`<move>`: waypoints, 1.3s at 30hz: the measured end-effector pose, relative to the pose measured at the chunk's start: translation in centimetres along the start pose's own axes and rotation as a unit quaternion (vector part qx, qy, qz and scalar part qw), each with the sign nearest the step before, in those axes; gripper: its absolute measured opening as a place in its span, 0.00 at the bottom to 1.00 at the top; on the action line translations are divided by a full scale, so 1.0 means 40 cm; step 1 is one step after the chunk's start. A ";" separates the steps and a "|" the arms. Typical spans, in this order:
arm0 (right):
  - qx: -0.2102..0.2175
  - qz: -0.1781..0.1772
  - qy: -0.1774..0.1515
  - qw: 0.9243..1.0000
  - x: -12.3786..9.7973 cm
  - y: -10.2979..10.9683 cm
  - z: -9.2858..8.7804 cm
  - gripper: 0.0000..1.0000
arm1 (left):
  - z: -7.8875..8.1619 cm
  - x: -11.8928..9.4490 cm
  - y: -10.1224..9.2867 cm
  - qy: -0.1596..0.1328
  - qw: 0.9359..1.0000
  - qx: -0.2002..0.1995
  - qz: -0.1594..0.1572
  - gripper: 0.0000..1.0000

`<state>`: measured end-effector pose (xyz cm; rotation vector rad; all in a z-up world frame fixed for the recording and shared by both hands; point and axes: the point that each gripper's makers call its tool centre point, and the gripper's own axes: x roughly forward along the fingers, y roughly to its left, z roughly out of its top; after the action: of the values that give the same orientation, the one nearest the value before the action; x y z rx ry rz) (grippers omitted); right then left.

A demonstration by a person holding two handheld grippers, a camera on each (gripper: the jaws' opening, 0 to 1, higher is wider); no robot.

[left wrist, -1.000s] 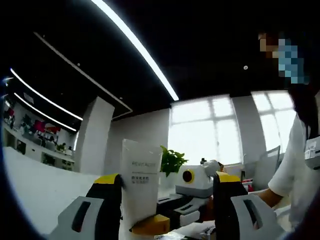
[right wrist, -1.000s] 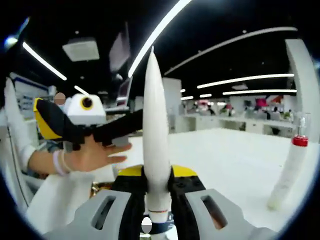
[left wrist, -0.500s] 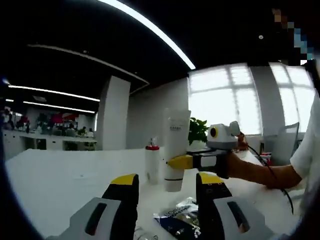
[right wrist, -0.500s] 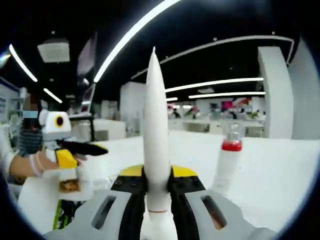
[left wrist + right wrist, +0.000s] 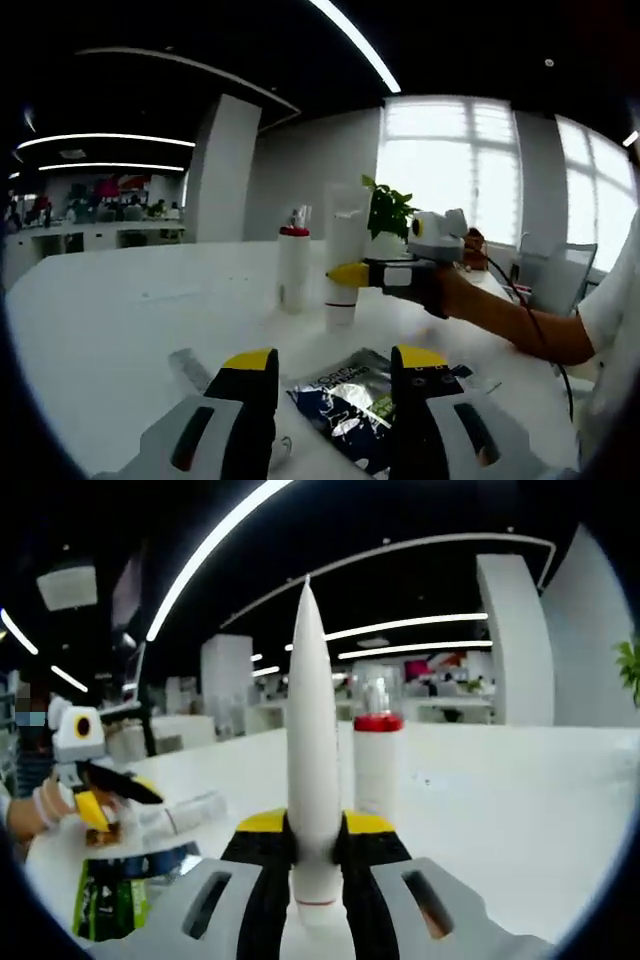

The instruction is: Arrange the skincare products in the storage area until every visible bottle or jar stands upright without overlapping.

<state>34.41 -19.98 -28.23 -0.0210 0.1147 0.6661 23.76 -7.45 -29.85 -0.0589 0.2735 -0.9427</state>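
Observation:
A white tube stands upright, cap down, on the white table, and its cap seems to touch the surface. My right gripper comes in from the right and is shut on its lower part. In the right gripper view the tube rises edge-on between the closed jaws of that gripper. A white bottle with a red collar stands upright just left of the tube, also seen as the bottle. My left gripper is open and holds nothing, low over a foil sachet.
A pale tube lies flat on the table near the left gripper, which a person's hand holds. Green and blue sachets lie beside it. A potted plant stands behind. Bare table stretches to the left.
My left gripper has drawn back from the white tube, jaws still open. My right gripper has carried the tube down next to the red-collared bottle.

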 end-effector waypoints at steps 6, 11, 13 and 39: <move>-0.002 0.014 -0.035 0.999 -0.003 -0.005 0.011 0.18 | -0.001 0.003 -0.010 0.000 1.000 0.000 -0.006 0.47; -0.030 0.011 -0.012 0.999 -0.010 -0.010 0.005 0.23 | 0.003 -0.001 -0.005 -0.004 1.000 -0.006 -0.004 0.47; -0.054 0.013 0.004 0.998 -0.019 -0.011 -0.006 0.23 | 0.005 -0.003 -0.001 -0.006 1.000 -0.006 0.000 0.47; 0.012 0.042 0.003 0.999 -0.085 -0.056 -0.024 0.25 | 0.005 -0.007 0.008 -0.010 1.000 -0.009 0.004 0.47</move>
<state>33.06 -23.89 -28.85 0.0051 0.1297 0.7493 23.89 -7.03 -29.65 -0.0837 0.2646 -0.9317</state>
